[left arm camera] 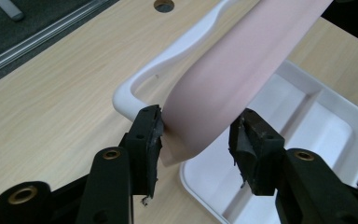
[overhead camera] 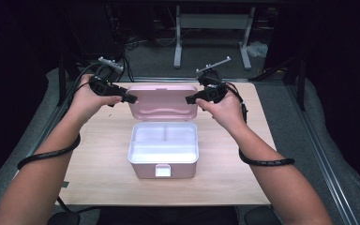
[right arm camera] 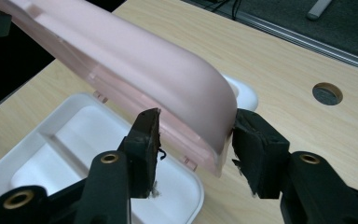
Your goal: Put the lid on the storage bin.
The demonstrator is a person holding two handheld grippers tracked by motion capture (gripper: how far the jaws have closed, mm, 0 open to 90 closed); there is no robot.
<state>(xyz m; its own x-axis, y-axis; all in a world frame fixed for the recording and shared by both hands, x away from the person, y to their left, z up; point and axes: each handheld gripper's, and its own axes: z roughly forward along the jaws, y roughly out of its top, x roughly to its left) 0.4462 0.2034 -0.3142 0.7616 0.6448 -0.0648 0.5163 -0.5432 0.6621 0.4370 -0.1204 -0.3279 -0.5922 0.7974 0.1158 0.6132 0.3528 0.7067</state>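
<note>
The pink box [overhead camera: 164, 154] sits mid-table, nearer the front edge, its lid [overhead camera: 163, 101] standing open. The left gripper [overhead camera: 130, 99] and right gripper [overhead camera: 190, 99] each have jaws spread around a lid corner, one jaw touching. I think both should move together, evenly, so the lid doesn't twist.

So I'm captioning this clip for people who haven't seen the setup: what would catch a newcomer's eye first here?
The pink lid, raised upright at the middle of the wooden table, with the left gripper and right gripper at its two ends. Each gripper view shows the jaws straddling a rounded corner of the lid, not clearly clamped. In front of the lid sits the open white compartmented tray of the pink box.
</note>
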